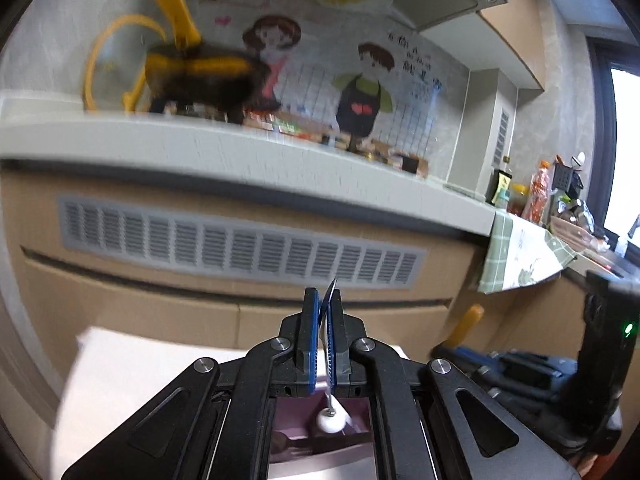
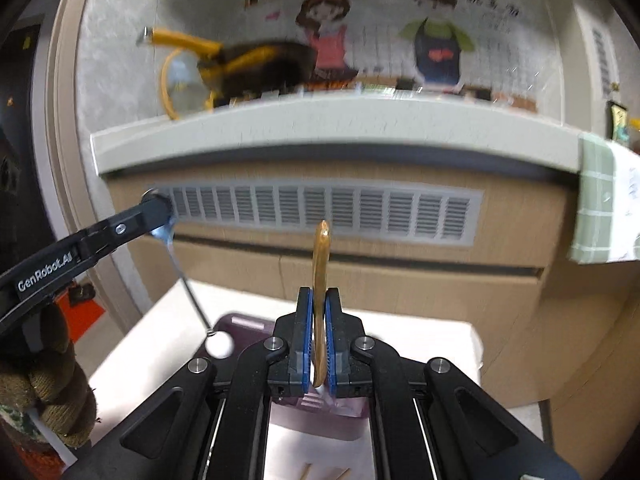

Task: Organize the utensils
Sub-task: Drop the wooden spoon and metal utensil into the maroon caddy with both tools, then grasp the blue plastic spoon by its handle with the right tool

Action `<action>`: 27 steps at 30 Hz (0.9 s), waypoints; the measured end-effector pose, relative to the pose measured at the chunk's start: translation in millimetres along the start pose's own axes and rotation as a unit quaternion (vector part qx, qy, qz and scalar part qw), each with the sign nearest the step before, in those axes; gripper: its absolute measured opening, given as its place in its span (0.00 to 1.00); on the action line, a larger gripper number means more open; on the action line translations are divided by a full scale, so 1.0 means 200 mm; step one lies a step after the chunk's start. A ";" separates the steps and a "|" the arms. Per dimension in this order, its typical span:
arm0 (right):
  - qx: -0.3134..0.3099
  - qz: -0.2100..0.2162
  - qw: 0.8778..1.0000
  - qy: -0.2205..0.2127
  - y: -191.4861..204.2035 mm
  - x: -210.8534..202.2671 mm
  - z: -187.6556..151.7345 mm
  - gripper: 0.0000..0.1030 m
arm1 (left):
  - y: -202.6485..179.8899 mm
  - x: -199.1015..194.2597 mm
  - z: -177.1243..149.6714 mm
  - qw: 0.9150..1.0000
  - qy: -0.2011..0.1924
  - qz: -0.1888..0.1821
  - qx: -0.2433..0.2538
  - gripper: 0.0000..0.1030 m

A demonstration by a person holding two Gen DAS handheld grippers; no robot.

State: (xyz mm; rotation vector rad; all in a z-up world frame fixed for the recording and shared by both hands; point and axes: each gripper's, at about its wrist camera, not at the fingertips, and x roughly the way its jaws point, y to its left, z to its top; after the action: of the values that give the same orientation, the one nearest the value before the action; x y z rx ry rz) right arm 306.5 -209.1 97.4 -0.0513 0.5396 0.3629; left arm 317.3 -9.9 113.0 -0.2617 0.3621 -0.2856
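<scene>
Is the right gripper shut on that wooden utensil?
Shut: the right gripper has blue pads pressing both sides of the wooden utensil.

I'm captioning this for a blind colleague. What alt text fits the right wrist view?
The right gripper is shut on a wooden utensil held upright above a purple tray. At left, the left gripper holds a metal spoon with a white knob end.

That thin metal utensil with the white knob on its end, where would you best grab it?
On its slim metal shaft, as the left gripper does now: the metal utensil is flat and narrow there, so the jaws close on its two broad faces from the sides. The white knob is round and would likely slip.
</scene>
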 end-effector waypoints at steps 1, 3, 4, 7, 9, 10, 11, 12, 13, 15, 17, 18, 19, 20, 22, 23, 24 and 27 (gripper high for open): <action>0.000 0.004 1.000 0.029 0.00 0.07 -0.03 0.07 | 0.01 0.03 -0.02 1.000 0.007 -0.006 -0.008 0.07; 0.003 0.020 0.998 0.057 -0.01 0.13 -0.06 0.07 | 0.05 0.12 -0.08 0.999 0.034 -0.024 -0.024 0.15; 0.007 0.025 0.998 0.064 -0.02 0.16 -0.09 0.07 | 0.06 0.14 -0.10 0.999 0.040 -0.026 -0.026 0.18; 0.014 0.014 0.998 0.056 -0.04 0.13 -0.13 0.10 | 0.09 0.15 -0.15 0.998 0.051 -0.025 -0.035 0.26; 0.018 -0.002 0.999 0.039 -0.06 0.06 -0.15 0.10 | 0.11 0.10 -0.17 0.998 0.048 -0.019 -0.039 0.28; 0.021 -0.013 0.999 0.027 -0.07 0.02 -0.16 0.11 | 0.11 0.06 -0.17 0.998 0.045 -0.016 -0.038 0.29; 0.022 -0.020 0.999 0.020 -0.07 -0.01 -0.17 0.12 | 0.11 0.00 -0.19 0.998 0.041 -0.010 -0.035 0.29; 0.023 -0.033 0.999 0.011 -0.08 -0.05 -0.19 0.13 | 0.12 -0.04 -0.21 0.999 0.039 -0.006 -0.033 0.30; 0.024 -0.045 0.999 0.006 -0.09 -0.11 -0.23 0.13 | 0.12 -0.08 -0.23 0.999 0.037 -0.001 -0.031 0.31; 0.030 -0.046 0.998 0.011 -0.11 -0.15 -0.28 0.14 | 0.14 -0.18 -0.31 0.999 0.037 0.009 -0.030 0.35; 0.044 -0.031 0.998 0.031 -0.12 -0.18 -0.37 0.14 | 0.15 -0.22 -0.41 0.997 0.065 0.013 -0.027 0.35; 0.054 -0.025 0.997 0.052 -0.13 -0.18 -0.42 0.14 | 0.15 -0.23 -0.49 0.995 0.094 0.021 -0.022 0.35; 0.065 -0.013 0.995 0.079 -0.13 -0.16 -0.49 0.15 | 0.15 -0.23 -0.54 0.993 0.115 0.029 -0.020 0.35; 0.072 -0.004 0.993 0.095 -0.13 -0.15 -0.54 0.15 | 0.16 -0.24 -0.62 0.989 0.140 0.041 -0.024 0.35; 0.068 0.003 0.990 0.124 -0.09 -0.15 -0.66 0.15 | 0.17 -0.28 -0.75 0.982 0.176 0.058 -0.039 0.35; 0.053 -0.008 0.990 0.133 -0.06 -0.14 -0.73 0.15 | 0.17 -0.31 -0.79 0.979 0.187 0.067 -0.044 0.35; 0.043 -0.017 0.990 0.137 -0.03 -0.14 -0.76 0.15 | 0.17 -0.33 -0.83 0.977 0.193 0.075 -0.047 0.35; 0.012 -0.034 0.987 0.158 0.04 -0.13 -0.88 0.15 | 0.21 -0.39 -0.91 0.972 0.211 0.097 -0.046 0.35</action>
State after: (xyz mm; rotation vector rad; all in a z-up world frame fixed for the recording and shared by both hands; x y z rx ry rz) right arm 195.6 -235.3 -39.6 -0.1040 0.8545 0.2825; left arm 188.1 16.9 -39.4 -0.2528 0.8187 -0.1303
